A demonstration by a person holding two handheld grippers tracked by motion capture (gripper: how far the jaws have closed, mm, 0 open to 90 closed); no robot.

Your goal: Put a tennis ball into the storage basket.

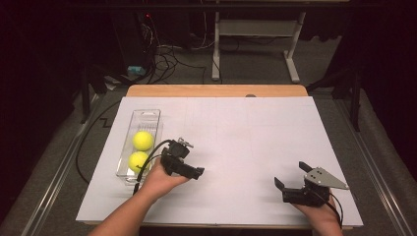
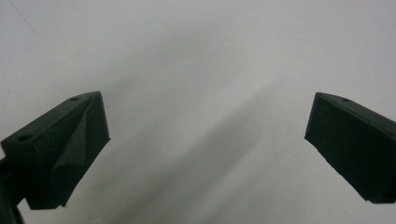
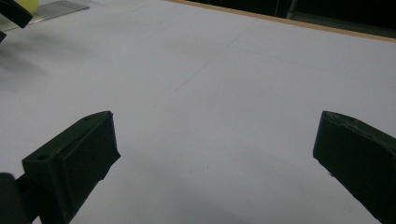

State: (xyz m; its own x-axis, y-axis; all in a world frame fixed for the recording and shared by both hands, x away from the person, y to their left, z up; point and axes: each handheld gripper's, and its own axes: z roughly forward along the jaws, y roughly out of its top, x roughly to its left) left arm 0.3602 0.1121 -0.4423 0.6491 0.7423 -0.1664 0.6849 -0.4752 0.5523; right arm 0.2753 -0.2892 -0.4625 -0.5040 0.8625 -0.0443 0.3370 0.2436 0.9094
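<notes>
A person is holding the left gripper (image 1: pixel 189 160), released and empty, just at three o'clock of the clear tray (image 1: pixel 147 118) cradling two yellow balls (image 1: pixel 143 140), while the right gripper (image 1: pixel 292 178) is waiting open at five o'clock; a careless sweep is risking knocking the light tray.

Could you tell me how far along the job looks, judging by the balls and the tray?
Done, apparently: two yellow balls lie in the clear tray. In hand: nothing; the left tool, beside the tray, and the right tool are both open over bare white paper. Left: I see no loose balls, so possibly nothing.
</notes>
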